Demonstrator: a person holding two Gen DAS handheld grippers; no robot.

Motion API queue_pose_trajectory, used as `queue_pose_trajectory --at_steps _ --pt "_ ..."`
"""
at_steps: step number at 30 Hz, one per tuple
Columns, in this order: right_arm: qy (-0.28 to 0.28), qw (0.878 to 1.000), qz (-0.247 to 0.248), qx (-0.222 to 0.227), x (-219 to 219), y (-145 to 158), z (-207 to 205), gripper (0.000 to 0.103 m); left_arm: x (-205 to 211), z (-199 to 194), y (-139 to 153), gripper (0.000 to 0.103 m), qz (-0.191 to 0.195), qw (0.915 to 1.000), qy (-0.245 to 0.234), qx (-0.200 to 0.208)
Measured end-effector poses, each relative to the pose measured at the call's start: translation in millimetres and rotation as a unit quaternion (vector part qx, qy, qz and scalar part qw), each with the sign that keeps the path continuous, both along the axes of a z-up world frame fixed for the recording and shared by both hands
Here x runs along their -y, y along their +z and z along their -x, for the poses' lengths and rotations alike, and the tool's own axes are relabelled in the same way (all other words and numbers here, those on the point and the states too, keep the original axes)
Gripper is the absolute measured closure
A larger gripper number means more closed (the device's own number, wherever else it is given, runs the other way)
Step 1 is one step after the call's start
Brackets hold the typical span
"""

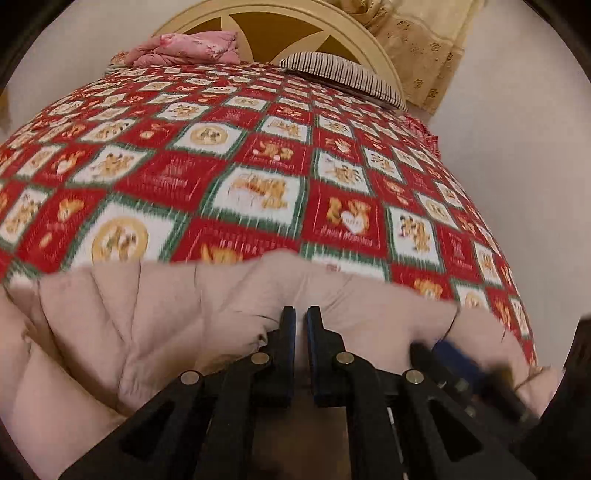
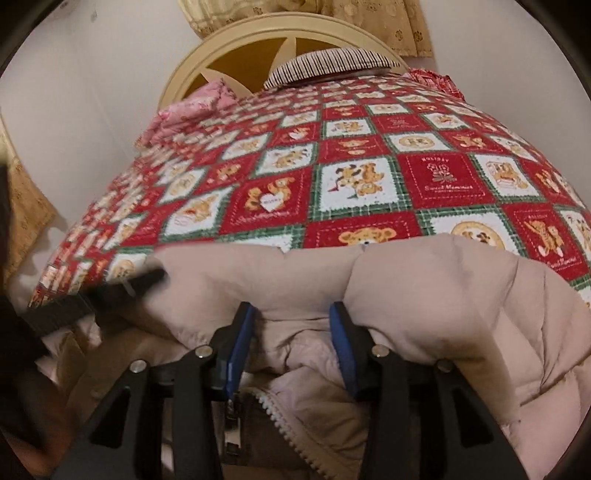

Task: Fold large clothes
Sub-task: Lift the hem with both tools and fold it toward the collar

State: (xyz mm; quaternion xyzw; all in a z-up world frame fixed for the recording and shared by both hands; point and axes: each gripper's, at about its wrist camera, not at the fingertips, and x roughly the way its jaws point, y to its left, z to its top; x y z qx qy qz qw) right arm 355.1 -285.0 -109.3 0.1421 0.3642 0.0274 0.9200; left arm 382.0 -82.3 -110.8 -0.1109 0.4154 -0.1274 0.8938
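A beige padded jacket (image 1: 147, 317) lies bunched at the near edge of the bed. My left gripper (image 1: 300, 314) is shut on a fold of the jacket, its jaws nearly together. In the right wrist view the jacket (image 2: 424, 295) fills the foreground, with its white zipper (image 2: 280, 413) showing below. My right gripper (image 2: 291, 314) is open, its blue-padded jaws wide apart over the jacket's folds. The right gripper also shows blurred at the lower right of the left wrist view (image 1: 454, 365). The left gripper shows at the left of the right wrist view (image 2: 122, 291).
The bed has a red, white and green teddy-bear quilt (image 1: 273, 155). A striped pillow (image 1: 343, 74) and a pink folded blanket (image 1: 188, 48) lie by the cream headboard (image 1: 280, 14). Yellow curtains (image 1: 424, 44) hang behind, with white walls beside.
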Motion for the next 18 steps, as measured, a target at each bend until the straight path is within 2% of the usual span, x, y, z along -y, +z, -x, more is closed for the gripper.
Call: queue_pose_trajectory --at_steps 5,8,9,11,13,14,16,18 --pt "0.003 1.000 -0.026 0.010 5 3 4 0.054 7 0 -12 0.097 -0.018 0.9998 -0.006 0.005" --pt "-0.034 0.996 -0.075 0.027 23 18 22 0.056 3 0 -12 0.097 -0.006 1.0000 -0.007 0.003" --pt "-0.045 0.996 -0.070 0.033 27 22 27 0.056 4 -1 -12 0.097 -0.005 1.0000 -0.007 0.003" --pt "-0.075 0.997 -0.005 0.023 31 32 31 0.058 5 -1 -12 0.097 -0.007 0.9999 -0.007 0.003" --pt "-0.079 0.995 0.054 -0.027 34 23 20 0.061 4 -1 -12 0.097 -0.004 0.9999 -0.008 0.004" --pt "-0.068 0.995 0.050 -0.060 38 8 13 0.064 3 -1 -12 0.097 -0.002 1.0000 -0.009 0.004" --pt "-0.065 0.996 0.025 -0.052 45 1 11 0.064 4 -1 -12 0.097 -0.002 1.0000 -0.009 0.004" --pt "-0.067 0.996 0.031 -0.042 45 -3 10 0.064 5 -1 -13 0.097 -0.008 0.9999 -0.008 0.006"
